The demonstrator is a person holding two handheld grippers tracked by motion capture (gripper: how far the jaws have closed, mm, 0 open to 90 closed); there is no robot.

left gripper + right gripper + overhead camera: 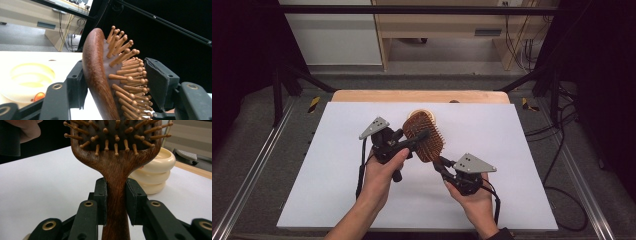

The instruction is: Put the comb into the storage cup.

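A wooden paddle hairbrush (pixel 433 146) with wooden pin bristles is held up over the white mat. My right gripper (pixel 438 163) is shut on its handle; in the right gripper view both pads of that gripper (pixel 116 200) clamp the handle of the brush (pixel 117 167) just below the head. My left gripper (pixel 422 135) reaches in from the left across the head. In the left gripper view, one pad of this gripper (pixel 117 83) lies against the smooth back of the brush (pixel 96 75) and the other meets the bristle tips.
A cream ringed object (pixel 426 114) stands on the mat behind the brush, near the far edge; it also appears as cream rings (pixel 157 170) in the right gripper view. The white mat (pixel 337 190) covers a wooden table (pixel 412 96). Dark frame bars and cables flank the table.
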